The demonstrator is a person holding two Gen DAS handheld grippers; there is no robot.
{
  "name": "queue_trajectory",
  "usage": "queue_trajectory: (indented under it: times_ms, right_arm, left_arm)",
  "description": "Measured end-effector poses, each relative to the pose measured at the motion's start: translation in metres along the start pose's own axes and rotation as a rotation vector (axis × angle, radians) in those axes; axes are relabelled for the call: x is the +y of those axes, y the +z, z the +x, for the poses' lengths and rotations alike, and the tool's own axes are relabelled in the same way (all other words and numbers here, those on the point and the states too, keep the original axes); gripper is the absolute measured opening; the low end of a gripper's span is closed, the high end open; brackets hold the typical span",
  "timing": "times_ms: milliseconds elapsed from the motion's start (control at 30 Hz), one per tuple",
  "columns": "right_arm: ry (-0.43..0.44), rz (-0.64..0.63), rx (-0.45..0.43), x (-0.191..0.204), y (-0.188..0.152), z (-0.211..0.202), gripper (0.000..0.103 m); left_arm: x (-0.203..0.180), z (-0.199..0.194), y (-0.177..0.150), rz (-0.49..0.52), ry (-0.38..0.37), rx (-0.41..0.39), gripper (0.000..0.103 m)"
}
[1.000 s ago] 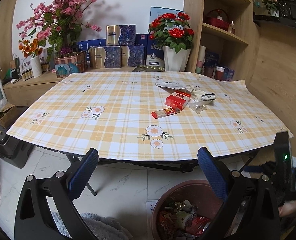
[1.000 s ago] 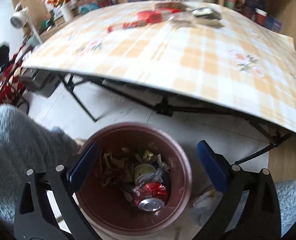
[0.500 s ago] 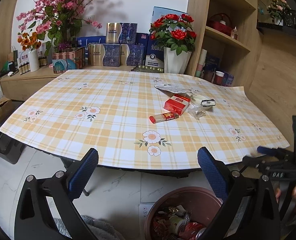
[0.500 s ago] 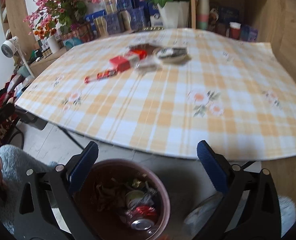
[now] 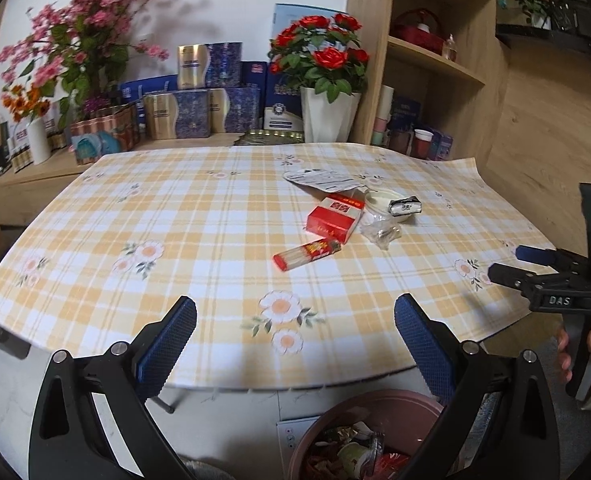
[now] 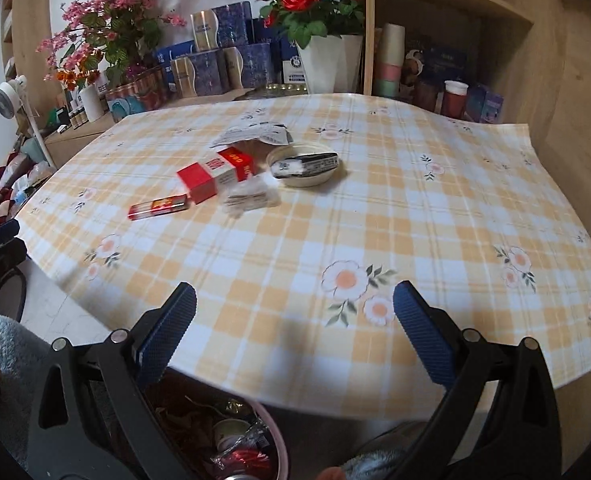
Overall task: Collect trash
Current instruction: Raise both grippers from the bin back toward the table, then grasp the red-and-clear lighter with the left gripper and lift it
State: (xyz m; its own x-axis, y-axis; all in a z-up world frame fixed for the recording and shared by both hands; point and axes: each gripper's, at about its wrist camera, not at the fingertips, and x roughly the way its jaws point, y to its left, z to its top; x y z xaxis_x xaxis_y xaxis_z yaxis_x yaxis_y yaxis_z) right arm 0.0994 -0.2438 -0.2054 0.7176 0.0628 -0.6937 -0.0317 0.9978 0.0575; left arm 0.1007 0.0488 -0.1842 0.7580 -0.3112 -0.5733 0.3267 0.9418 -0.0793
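Both jaws stand wide apart and hold nothing: the left gripper [image 5: 295, 344] and right gripper [image 6: 295, 332] hang over the near edge of the counter [image 5: 199, 216]. Below them a brown bin [image 5: 391, 412] holds wrappers, a paper cup and a red can. On the checked cloth lie a red box [image 5: 333, 221], a red lighter [image 5: 307, 254], a clear wrapper [image 5: 381, 234], a white lid [image 6: 307, 170] carrying a dark packet, and a flat pouch [image 5: 319, 179], close together.

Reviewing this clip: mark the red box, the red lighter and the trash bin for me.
red box [image 5: 332, 222], left wrist view, on its red top face.
red lighter [image 5: 307, 255], left wrist view, mid-body.
trash bin [image 5: 395, 400], left wrist view, on its far brown rim.
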Motion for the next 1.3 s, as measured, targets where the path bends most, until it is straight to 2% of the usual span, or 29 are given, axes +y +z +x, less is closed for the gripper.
queue_trajectory:
  times_ms: [300, 467, 533, 700, 733, 867, 1000, 1067, 1167, 1300]
  right_arm:
    - [0.043, 0.082, 0.02, -0.025, 0.014, 0.03, 0.097]
    - [0.07, 0.095, 0.027, -0.029, 0.012, 0.041, 0.097]
    - [0.079, 0.097, 0.033, -0.03, 0.01, 0.045, 0.097]
    - [0.091, 0.107, 0.033, -0.033, 0.009, 0.047, 0.097]
    - [0.091, 0.11, 0.034, -0.035, 0.009, 0.048, 0.097]
    - [0.096, 0.12, 0.04, -0.037, 0.009, 0.051, 0.097]
    - [0.096, 0.12, 0.044, -0.038, 0.009, 0.053, 0.097]
    - [0.097, 0.12, 0.049, -0.037, 0.009, 0.054, 0.097]
    - [0.097, 0.121, 0.059, -0.036, 0.008, 0.058, 0.097]
    - [0.077, 0.11, 0.056, -0.033, 0.008, 0.058, 0.097]
  left_arm:
    - [-0.017, 0.065, 0.028, 0.066, -0.09, 0.096, 0.095]
    - [-0.017, 0.116, 0.04, 0.164, -0.141, 0.194, 0.072]
    - [-0.015, 0.137, 0.044, 0.211, -0.162, 0.239, 0.068]
    - [-0.005, 0.166, 0.054, 0.251, -0.185, 0.266, 0.055]
    - [-0.004, 0.17, 0.055, 0.254, -0.202, 0.27, 0.05]
    - [-0.008, 0.185, 0.053, 0.327, -0.206, 0.318, 0.048]
    - [-0.012, 0.188, 0.049, 0.352, -0.22, 0.337, 0.045]
    - [-0.013, 0.188, 0.049, 0.347, -0.214, 0.336, 0.034]
    - [-0.019, 0.183, 0.046, 0.356, -0.206, 0.338, 0.026]
    - [-0.025, 0.171, 0.041, 0.348, -0.198, 0.333, 0.023]
